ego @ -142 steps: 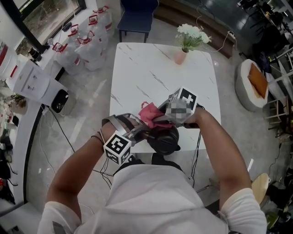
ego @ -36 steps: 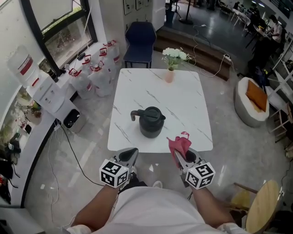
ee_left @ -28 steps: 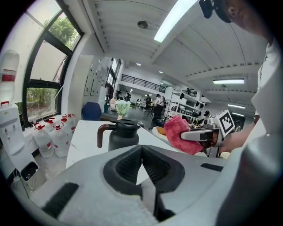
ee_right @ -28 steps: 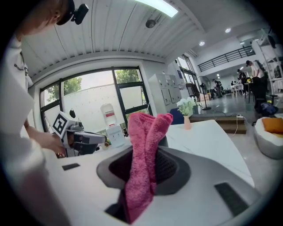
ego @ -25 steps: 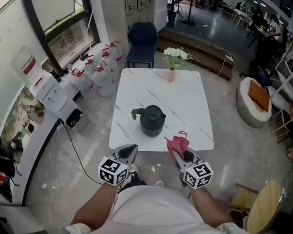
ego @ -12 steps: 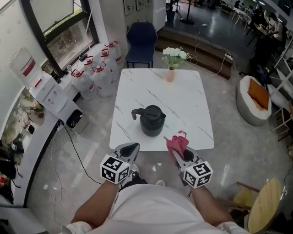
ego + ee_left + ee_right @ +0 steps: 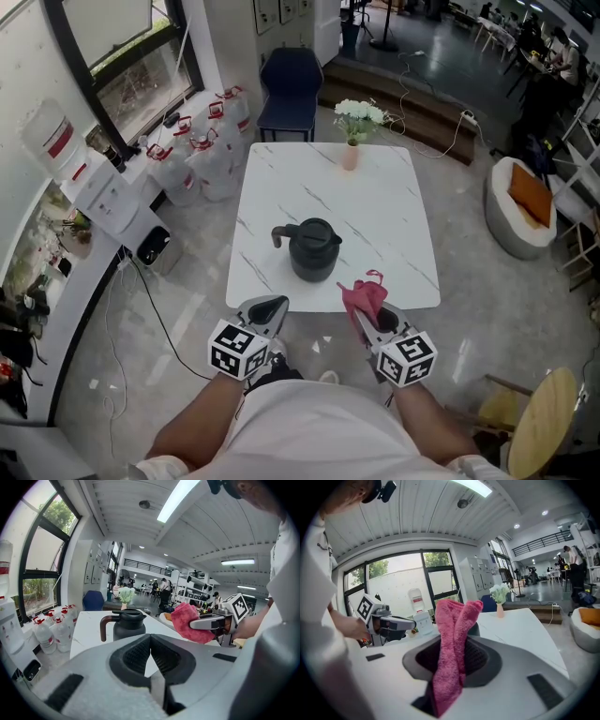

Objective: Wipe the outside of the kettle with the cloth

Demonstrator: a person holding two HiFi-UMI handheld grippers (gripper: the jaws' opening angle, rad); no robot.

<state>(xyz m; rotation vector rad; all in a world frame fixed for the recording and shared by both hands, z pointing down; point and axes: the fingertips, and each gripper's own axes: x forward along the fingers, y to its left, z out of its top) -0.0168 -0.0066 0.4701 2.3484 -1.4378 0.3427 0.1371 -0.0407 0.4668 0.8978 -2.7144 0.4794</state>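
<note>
Kettle [image 7: 312, 249] stands near the front edge of the table [image 7: 375, 187], with bare marble all round it. Just off that edge, the left gripper [image 7: 270, 305] is closed and empty; the right gripper [image 7: 368, 317] is clamped on the cloth [image 7: 364, 294].

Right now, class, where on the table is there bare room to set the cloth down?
The table is mostly bare: the stretch between kettle and flower vase, and the right side from kettle to edge. Only the near middle, around the kettle, is crowded.
</note>
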